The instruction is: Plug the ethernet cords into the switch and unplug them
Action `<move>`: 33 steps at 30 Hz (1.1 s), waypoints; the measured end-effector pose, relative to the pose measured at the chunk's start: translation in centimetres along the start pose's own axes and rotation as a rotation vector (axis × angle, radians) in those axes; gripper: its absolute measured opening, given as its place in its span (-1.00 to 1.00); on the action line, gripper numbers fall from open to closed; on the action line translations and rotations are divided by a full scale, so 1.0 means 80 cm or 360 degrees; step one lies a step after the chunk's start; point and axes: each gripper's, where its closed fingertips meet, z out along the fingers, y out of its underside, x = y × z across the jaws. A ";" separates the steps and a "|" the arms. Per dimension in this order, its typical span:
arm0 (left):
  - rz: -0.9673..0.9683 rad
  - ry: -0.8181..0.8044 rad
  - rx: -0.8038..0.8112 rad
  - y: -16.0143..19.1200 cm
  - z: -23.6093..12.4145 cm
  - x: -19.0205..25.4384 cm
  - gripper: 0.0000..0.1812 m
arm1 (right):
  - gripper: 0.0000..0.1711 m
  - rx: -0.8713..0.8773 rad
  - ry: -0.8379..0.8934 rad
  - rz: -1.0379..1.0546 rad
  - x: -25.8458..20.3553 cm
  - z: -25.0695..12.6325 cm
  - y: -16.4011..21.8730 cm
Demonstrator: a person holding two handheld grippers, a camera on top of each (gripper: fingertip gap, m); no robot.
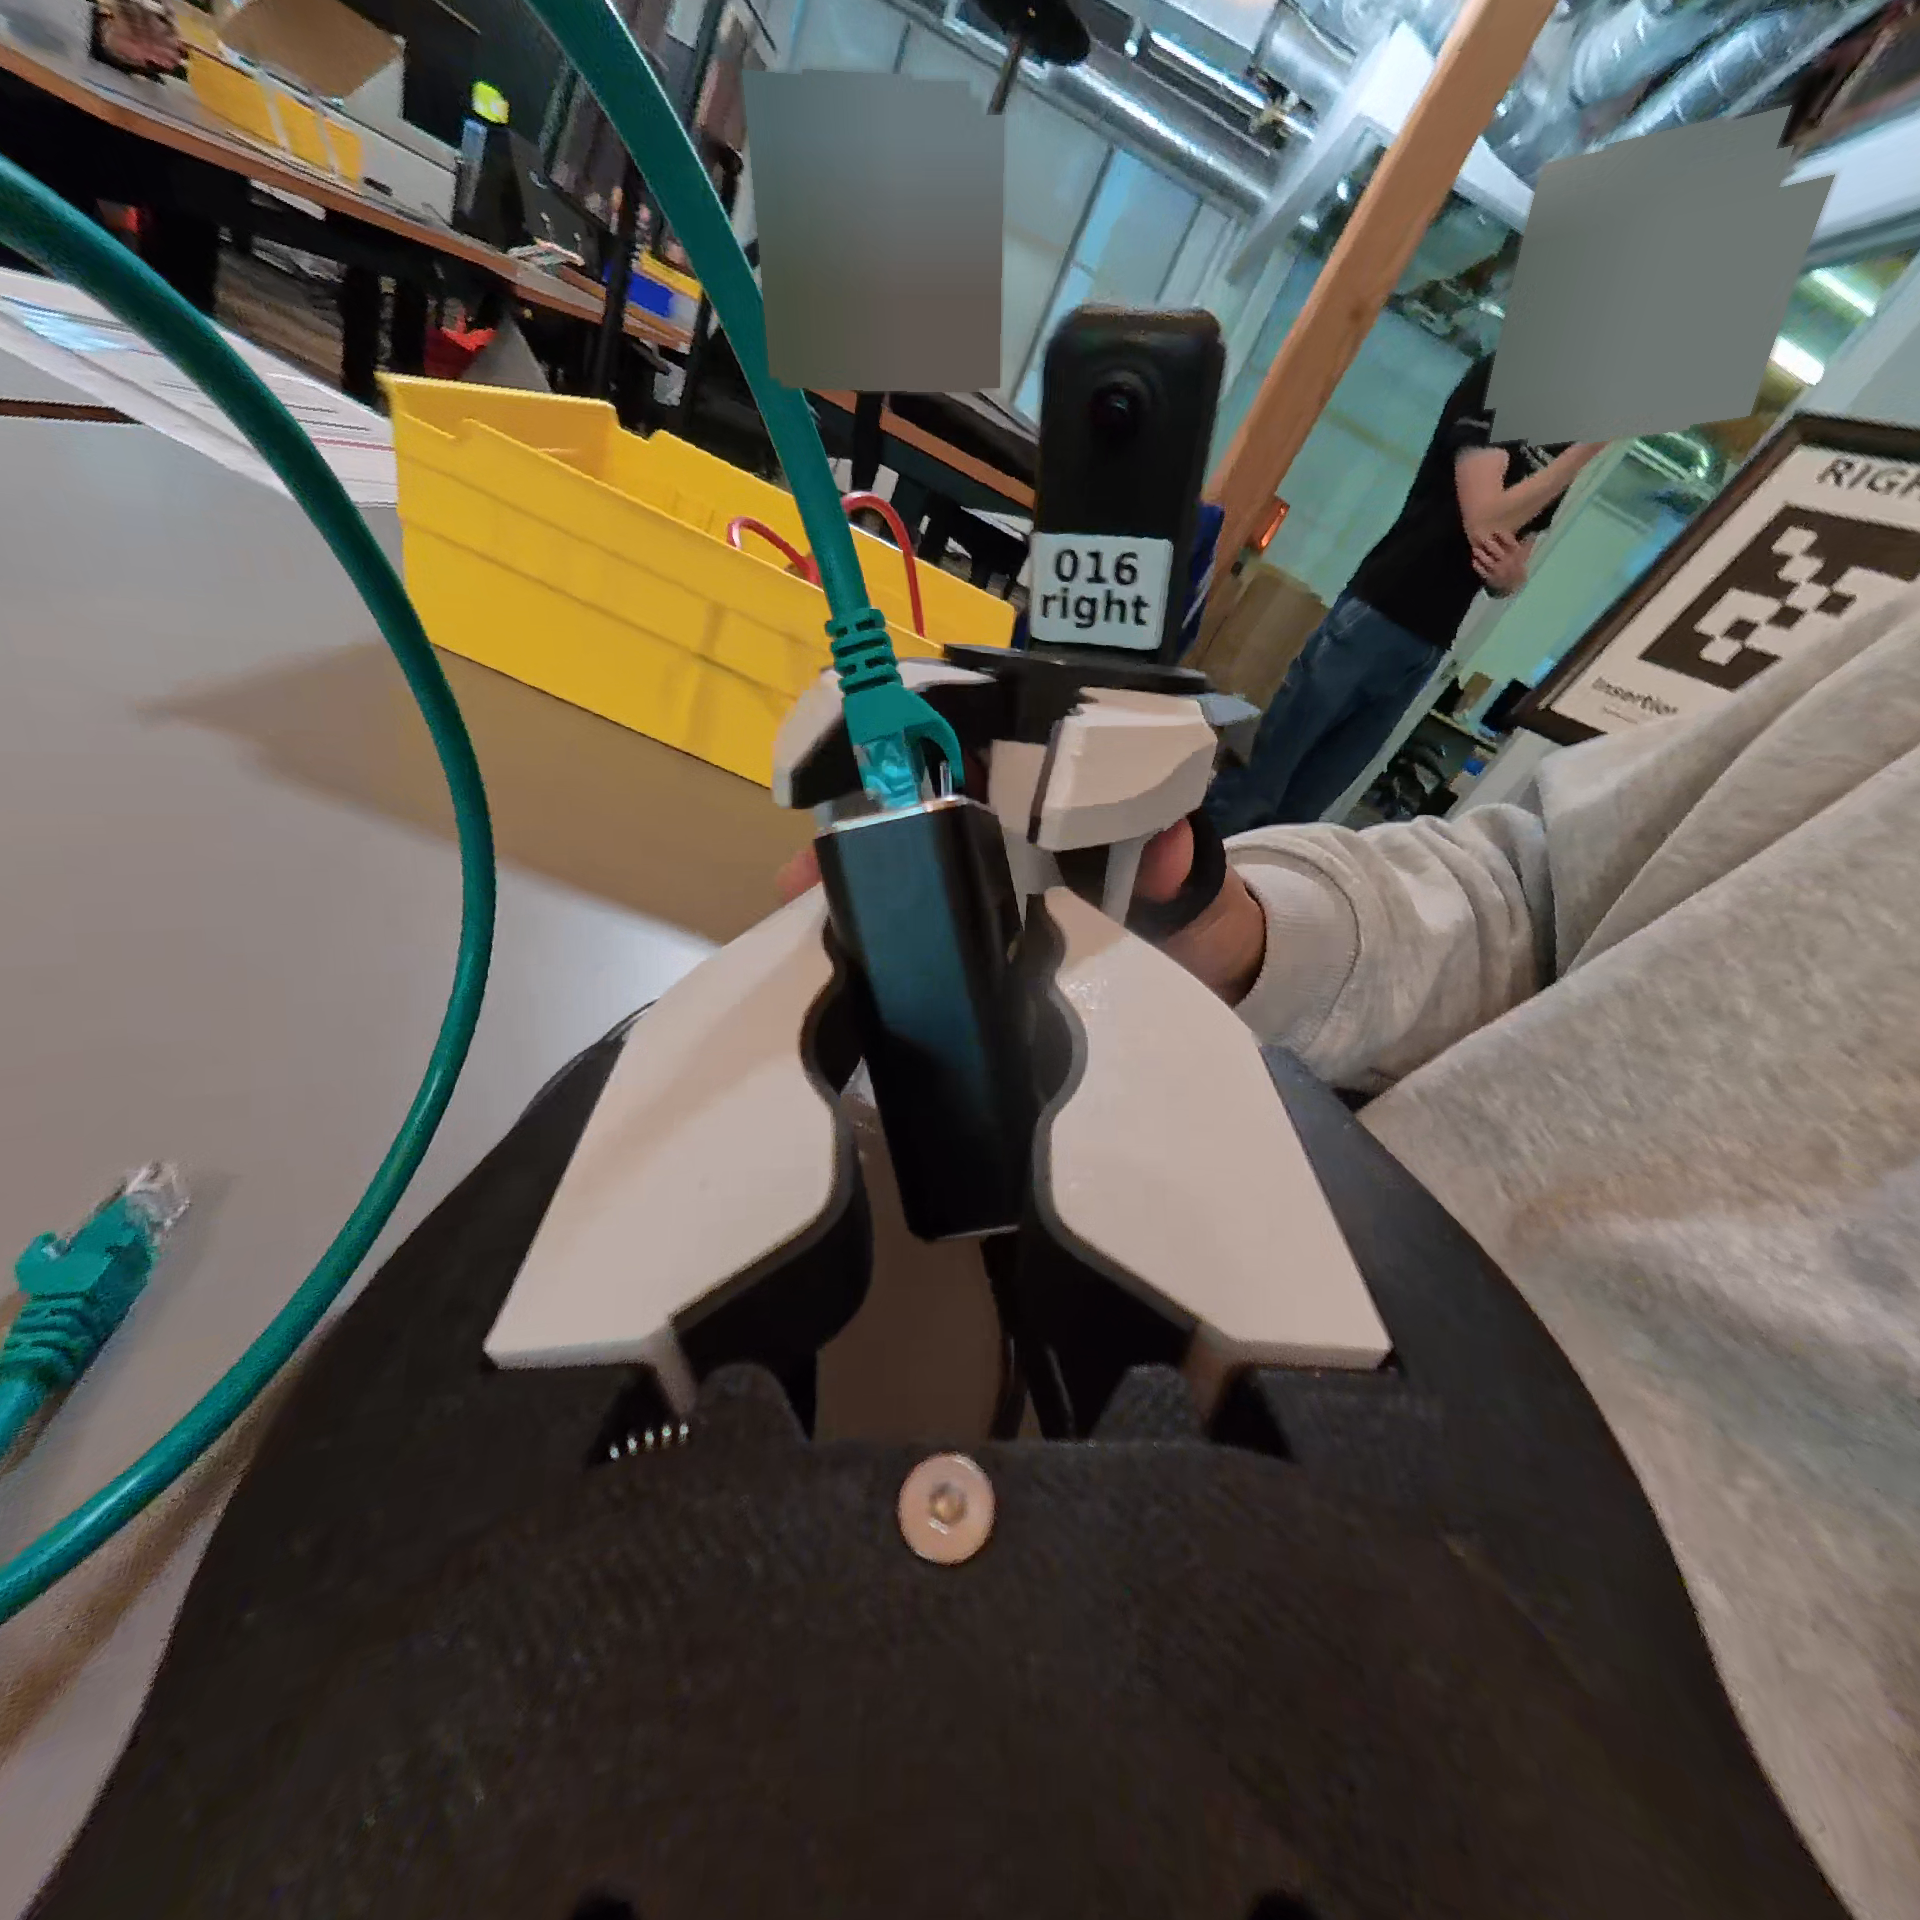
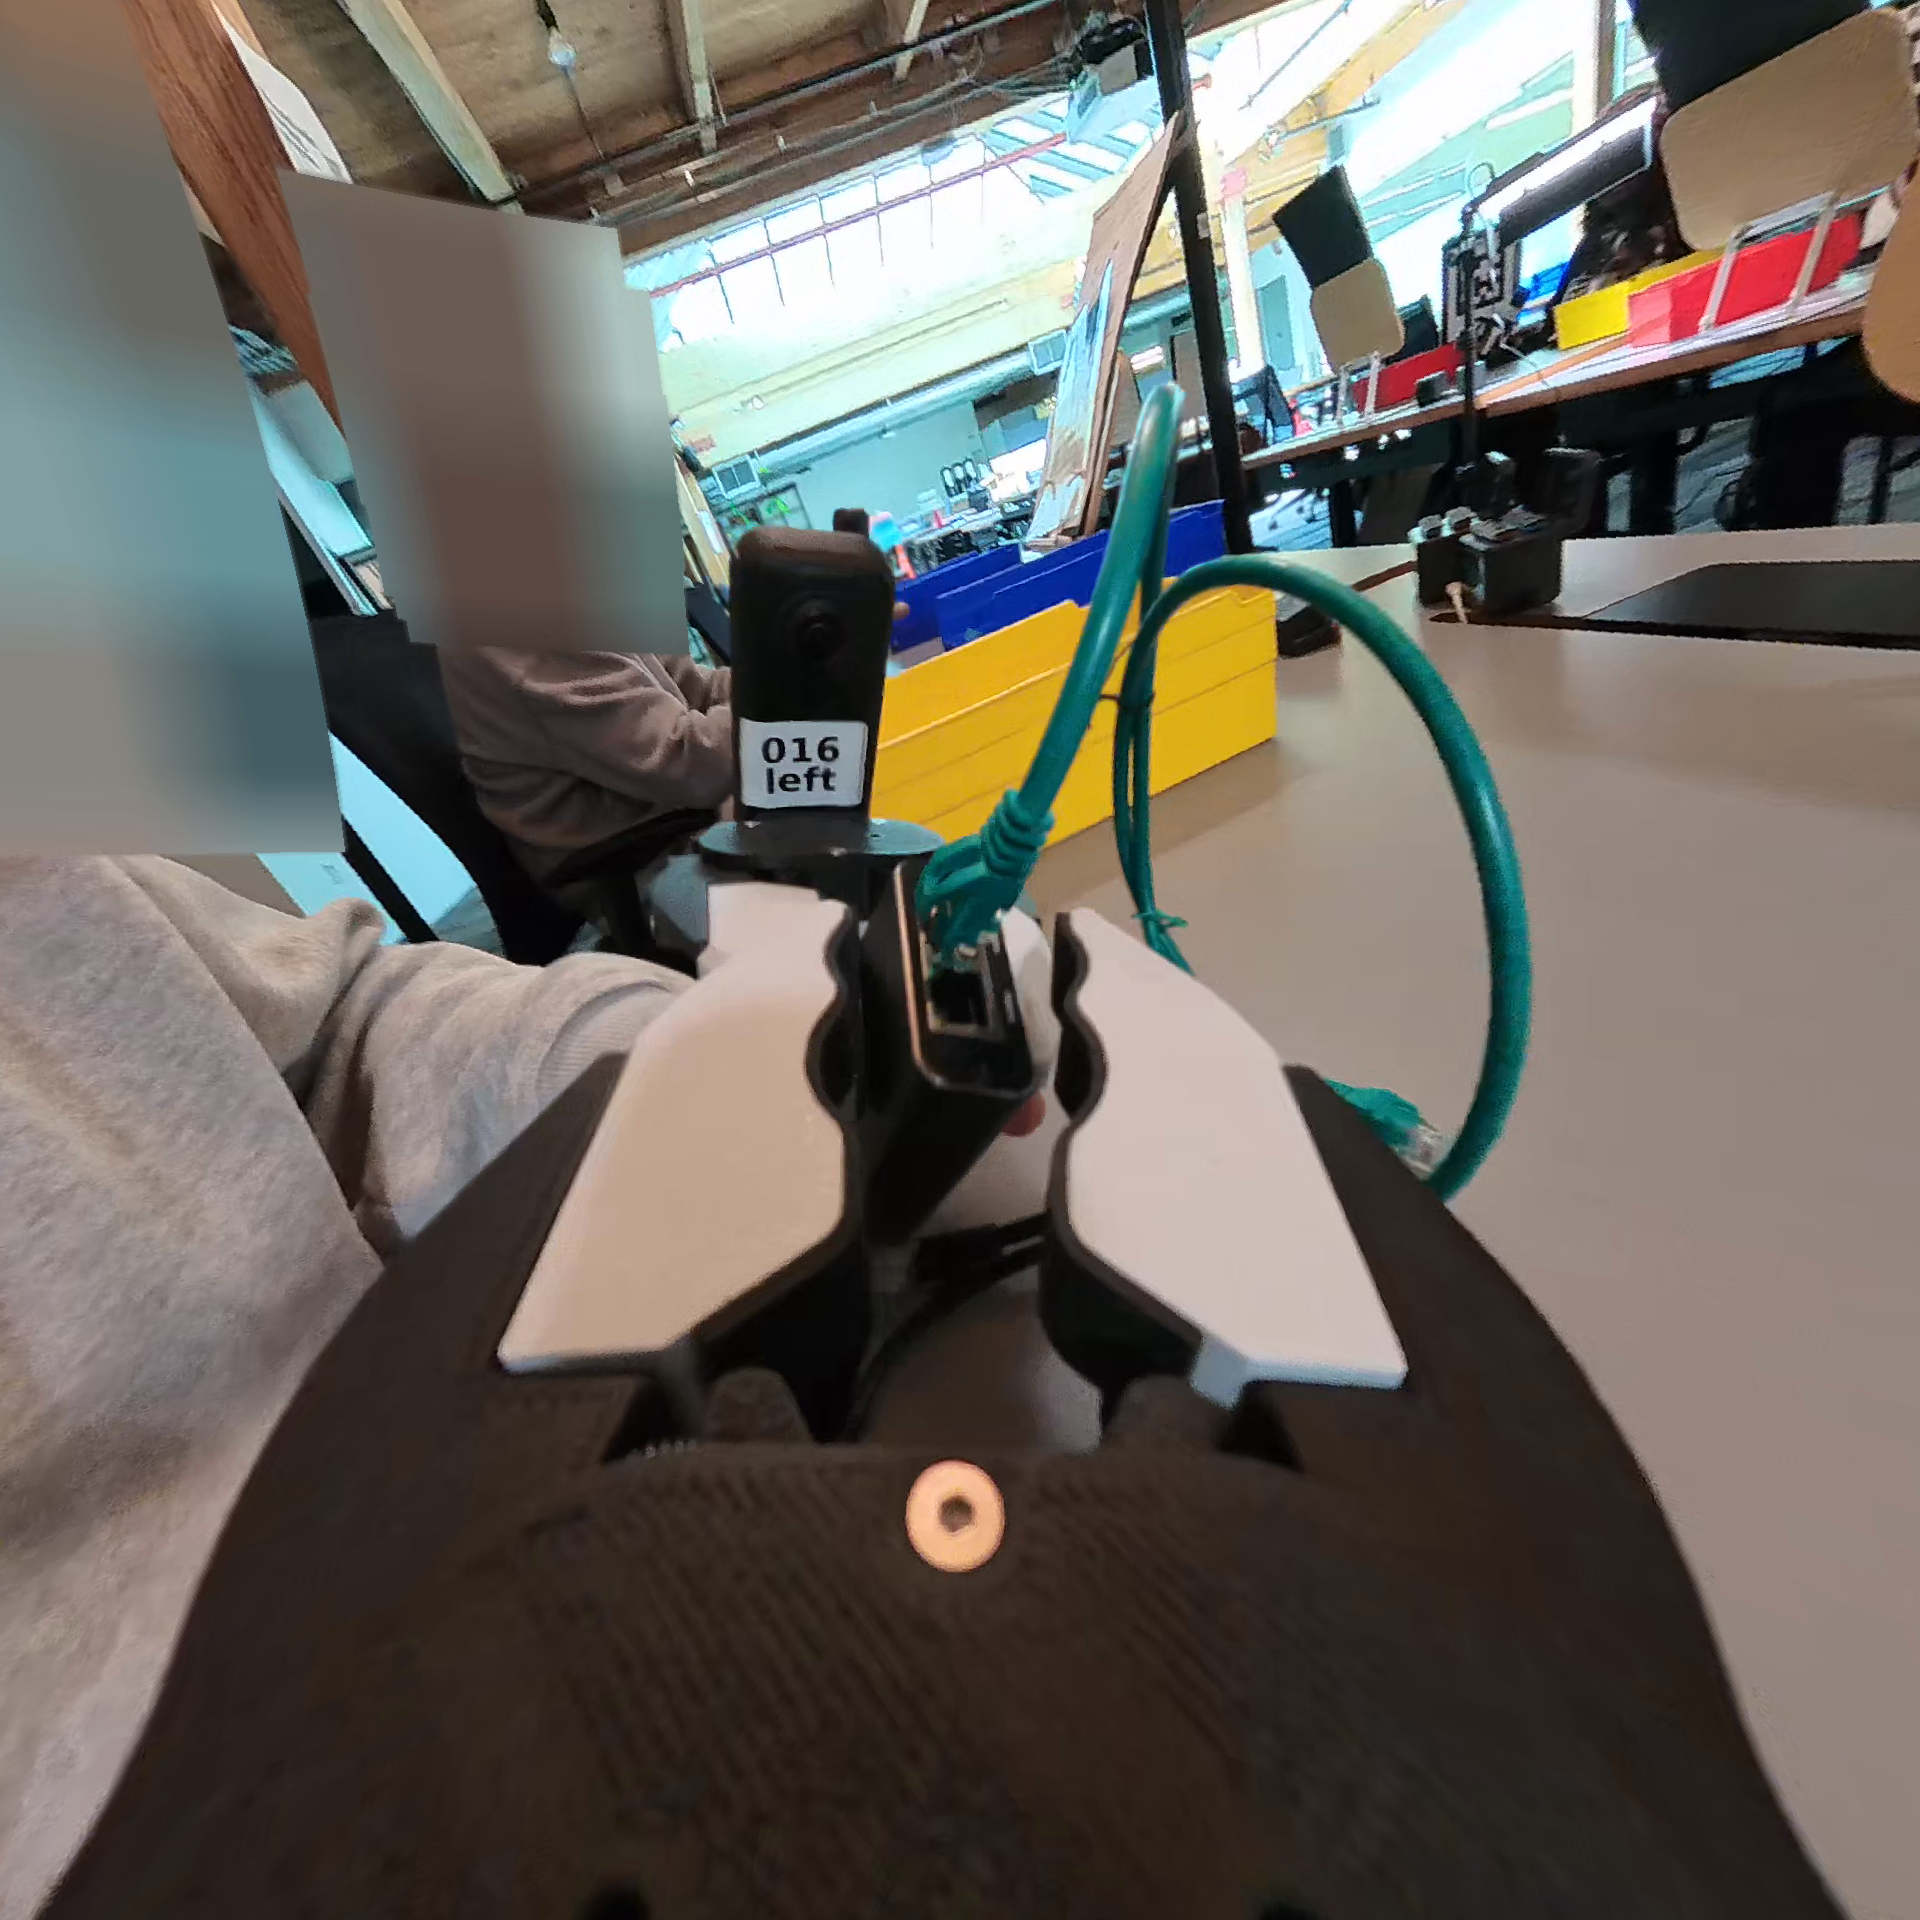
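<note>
My left gripper [image 1: 935,935] is shut on a black switch [image 1: 935,1039] and holds it upright above the table. A green ethernet plug [image 1: 883,727] sits in a port at the switch's top end. Its cord [image 1: 457,831] loops off to the left. My right gripper [image 2: 951,925] is open. Its white fingers [image 2: 1195,1122] straddle the port end of the switch [image 2: 956,1039] and the plug [image 2: 966,894], with a gap on the right side. The right gripper also shows in the left wrist view [image 1: 925,758]. The cord's other plug [image 1: 94,1247] lies loose on the table [image 2: 1392,1122].
A yellow bin [image 1: 623,582] stands on the grey table [image 1: 208,831] behind the grippers, also in the right wrist view [image 2: 1039,707]. A black device [image 2: 1486,571] and a black mat [image 2: 1766,603] lie far right. A person [image 1: 1434,582] stands beyond. A framed marker board [image 1: 1818,582] is at right.
</note>
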 end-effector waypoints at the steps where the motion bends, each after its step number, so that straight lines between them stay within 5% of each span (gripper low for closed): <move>1: 0.0016 0.0020 -0.0017 0.002 0.002 0.004 -0.66 | -0.57 0.0021 -0.0019 0.0029 -0.001 0.000 -0.002; 6: 0.0016 0.0055 -0.0037 0.006 0.006 0.009 -0.66 | -0.78 0.0046 -0.0102 0.0152 -0.002 -0.006 -0.007; 33: -0.0267 0.0217 0.0118 -0.014 0.007 0.019 -0.68 | -0.84 0.0100 -0.0062 0.0262 -0.006 0.001 -0.018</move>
